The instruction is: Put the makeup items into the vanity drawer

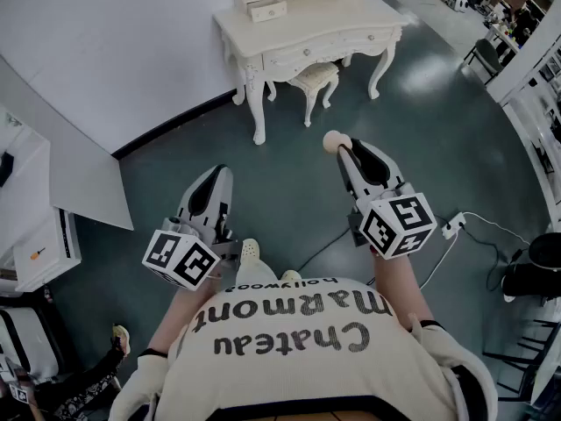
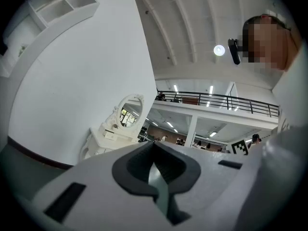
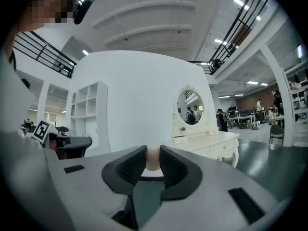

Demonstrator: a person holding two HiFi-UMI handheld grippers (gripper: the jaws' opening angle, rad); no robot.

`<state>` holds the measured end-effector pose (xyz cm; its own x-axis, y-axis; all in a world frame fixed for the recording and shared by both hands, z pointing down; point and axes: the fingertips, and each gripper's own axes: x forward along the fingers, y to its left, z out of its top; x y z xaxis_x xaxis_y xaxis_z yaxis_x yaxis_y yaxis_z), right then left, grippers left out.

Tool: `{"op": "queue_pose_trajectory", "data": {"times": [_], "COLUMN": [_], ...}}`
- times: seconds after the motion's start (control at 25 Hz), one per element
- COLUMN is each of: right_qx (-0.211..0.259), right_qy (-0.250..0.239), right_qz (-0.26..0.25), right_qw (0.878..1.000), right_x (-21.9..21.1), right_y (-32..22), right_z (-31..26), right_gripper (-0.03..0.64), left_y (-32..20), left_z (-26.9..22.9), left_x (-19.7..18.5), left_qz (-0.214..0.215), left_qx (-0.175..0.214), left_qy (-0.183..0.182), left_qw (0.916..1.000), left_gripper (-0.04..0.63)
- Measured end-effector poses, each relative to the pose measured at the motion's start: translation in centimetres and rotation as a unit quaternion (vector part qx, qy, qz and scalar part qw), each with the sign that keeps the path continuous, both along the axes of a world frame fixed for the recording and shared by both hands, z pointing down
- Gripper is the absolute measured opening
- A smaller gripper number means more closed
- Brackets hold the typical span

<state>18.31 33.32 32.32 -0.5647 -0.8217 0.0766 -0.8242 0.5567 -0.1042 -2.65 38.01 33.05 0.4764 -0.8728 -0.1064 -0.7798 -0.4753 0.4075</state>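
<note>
Makeup sponge: the makeup sponge (image 1: 332, 140) (image 3: 153, 160) is small, rounded and beige; it is pinched at the tip of the right gripper and sticks out a little past the fingertips, in the air above the floor, well apart from the vanity
Right gripper: the right gripper (image 1: 344, 149) (image 3: 153, 153) is held level at the person's right and points toward the vanity; its fingers (image 3: 126, 170) are closed part-way, with one ribbed pad pressed on each side of the sponge
Left gripper: the left gripper (image 1: 216, 174) (image 2: 154, 146) is at the person's left, a little further back than the right one; its fingers (image 2: 137, 165) meet at the tips with nothing between them
Vanity: the cream vanity (image 1: 307, 33) with carved legs stands ahead against the white wall (image 1: 114, 42)
Counter: the counter (image 1: 337, 11) of the vanity is pale and mostly bare, with a small drawer box (image 1: 267, 10) at its back
Drawer: the front drawer (image 1: 302, 57) sits flush with the vanity's front, shut
Mirror: an oval mirror (image 3: 190, 107) (image 2: 129, 112) rises behind the counter
Stool: a padded stool (image 1: 314, 77) is tucked under the vanity
Floor: the dark teal floor (image 1: 289, 182) lies between the person and the vanity; a white power strip (image 1: 453, 226) with its cable lies at the right
Marker cubes: a marker cube (image 1: 180, 260) (image 1: 399, 224) sits at the rear of each gripper
</note>
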Motion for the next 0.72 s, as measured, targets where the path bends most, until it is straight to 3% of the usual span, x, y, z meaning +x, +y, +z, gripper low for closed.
{"op": "queue_pose_trajectory", "data": {"times": [0.44, 0.72], "right_qx": [0.005, -0.02], "right_qy": [-0.021, -0.045], "right_qz": [0.009, -0.002], "right_qw": [1.0, 0.999], "right_x": [3.0, 3.3], "right_y": [1.6, 2.1], "right_z": [-1.1, -0.4], "right_gripper": [0.103, 0.107], "left_y": [1.1, 1.0], "left_z": [-1.5, -2.1], "left_x": [1.9, 2.2], "left_qz": [0.006, 0.011], "left_qx": [0.005, 0.003], "left_qy": [0.003, 0.003], "left_qw": [1.0, 0.9999], "left_gripper": [0.008, 0.008]}}
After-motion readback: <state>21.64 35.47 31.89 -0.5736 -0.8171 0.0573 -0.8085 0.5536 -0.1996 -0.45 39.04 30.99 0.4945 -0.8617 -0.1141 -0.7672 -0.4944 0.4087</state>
